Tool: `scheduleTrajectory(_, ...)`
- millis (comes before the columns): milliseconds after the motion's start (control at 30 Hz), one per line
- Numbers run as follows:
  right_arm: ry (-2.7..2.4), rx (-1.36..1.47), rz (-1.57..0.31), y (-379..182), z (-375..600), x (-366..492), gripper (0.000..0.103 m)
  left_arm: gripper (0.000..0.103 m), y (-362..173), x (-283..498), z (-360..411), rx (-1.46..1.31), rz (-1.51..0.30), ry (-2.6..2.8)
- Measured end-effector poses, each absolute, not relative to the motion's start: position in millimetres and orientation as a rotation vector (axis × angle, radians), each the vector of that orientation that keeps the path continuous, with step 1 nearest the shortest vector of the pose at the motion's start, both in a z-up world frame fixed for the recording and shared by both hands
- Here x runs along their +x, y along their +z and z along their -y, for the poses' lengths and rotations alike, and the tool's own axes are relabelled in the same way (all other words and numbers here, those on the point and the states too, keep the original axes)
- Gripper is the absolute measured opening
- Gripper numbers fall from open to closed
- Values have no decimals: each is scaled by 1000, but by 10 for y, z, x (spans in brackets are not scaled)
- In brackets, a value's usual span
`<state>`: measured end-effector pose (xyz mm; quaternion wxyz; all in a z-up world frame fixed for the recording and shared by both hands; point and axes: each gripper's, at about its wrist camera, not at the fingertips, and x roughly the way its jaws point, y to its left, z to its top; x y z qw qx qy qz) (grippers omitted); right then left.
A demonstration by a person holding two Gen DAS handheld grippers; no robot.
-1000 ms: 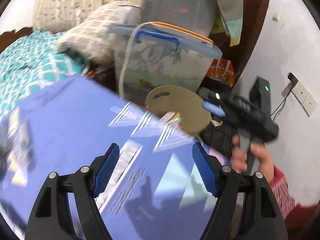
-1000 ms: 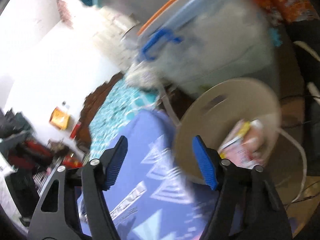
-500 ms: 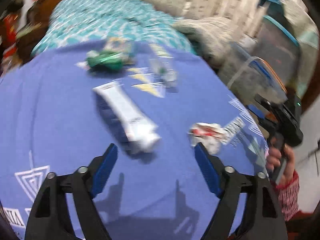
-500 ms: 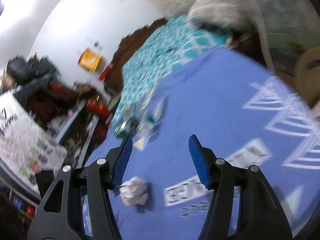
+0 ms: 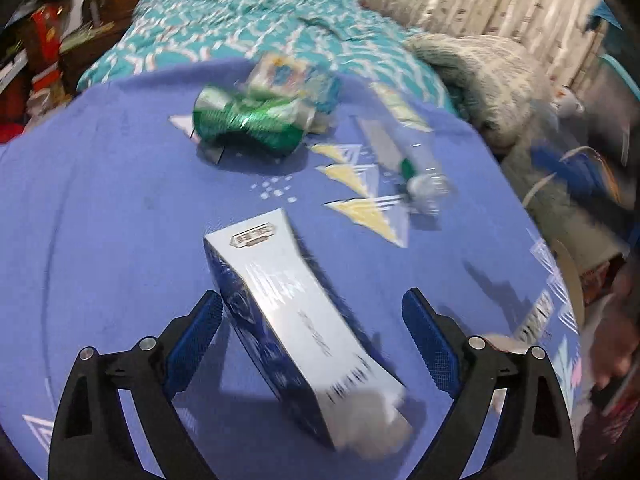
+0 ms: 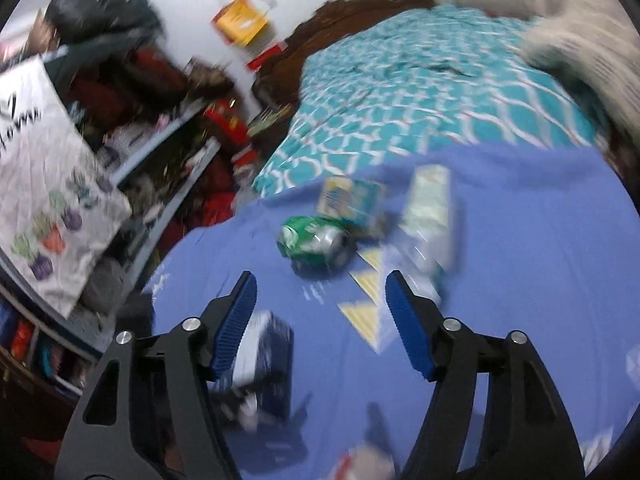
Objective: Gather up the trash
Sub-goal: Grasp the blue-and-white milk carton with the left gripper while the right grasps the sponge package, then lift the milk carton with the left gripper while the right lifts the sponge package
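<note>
Trash lies on a blue-purple cloth (image 5: 100,216) over the bed. A long white and dark blue carton (image 5: 292,320) lies between the wide jaws of my left gripper (image 5: 312,340); the pads do not touch it and the jaws are opening. Beyond it sit a crushed green can (image 5: 248,124), a small printed box (image 5: 280,72) and a clear plastic bottle (image 5: 416,168). My right gripper (image 6: 320,324) hangs over the cloth with nothing between its opening jaws, short of the green can (image 6: 316,240). The carton (image 6: 264,356) shows by its left finger. A crumpled wrapper (image 6: 360,464) sits low.
A teal patterned bedspread (image 6: 420,92) lies past the cloth, with a grey knitted blanket (image 5: 480,68) at the right. Cluttered shelves (image 6: 140,128) stand left of the bed. A person's hand (image 5: 612,344) is at the right edge of the left wrist view.
Both grippers swung away from the storage bin and round stool toward the trash on the cloth. The left came down over the carton with wider jaws. The right now faces the green can.
</note>
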<state>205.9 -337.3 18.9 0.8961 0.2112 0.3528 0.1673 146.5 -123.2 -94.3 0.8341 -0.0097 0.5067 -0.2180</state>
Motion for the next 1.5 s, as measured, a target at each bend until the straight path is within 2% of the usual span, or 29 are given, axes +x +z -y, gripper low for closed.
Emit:
scheduleTrajectory(67,374,413,-781,193,3196,2473,70,73,-1033,1492,1192,-33,-1091,-455)
scheduleTrajectory(233,336,368,-893,-26,2955,3541,72,62,-1011,1389,917,-82,-1038,-519)
scheduleTrajectory(400,261,284,-954,-224,2826,4413,73,60,-984,1252,656,-95,-1015,-499)
scheduleTrajectory(500,231,244,-1018,-379,2717,4745,73,55,-994,1189,477,-129,-1015,-504)
scheduleTrajectory(667,241,208,-1260,-890,2589,4873,72,55,-1026,1101,360,-154,-1011,-510)
scheduleTrajectory(733,304,213,-1317,-1020,2519,4765,71,55,-1019,1080,309,-159,-1014,-508)
scheduleTrajectory(933,483,151,-1304,-870,2337,3830,66,55,-1006,932,11,-196,-1023,-524)
scheduleTrajectory(1100,568,145,-1279,-830,2365,2650,71,55,-993,636,-151,-180,-1028,-533)
scheduleTrajectory(1167,552,200,-1223,-745,2510,2264,81,55,-983,506,-185,-170,-1032,-533)
scheduleTrajectory(1233,512,263,-1119,-602,2726,1920,83,55,-980,421,-202,-165,-1034,-533)
scheduleTrajectory(1333,444,345,-991,-433,3022,1528,83,55,-976,330,-206,-154,-1035,-527)
scheduleTrajectory(1500,392,354,-914,-363,3059,986,83,55,-967,251,-177,-126,-1031,-509)
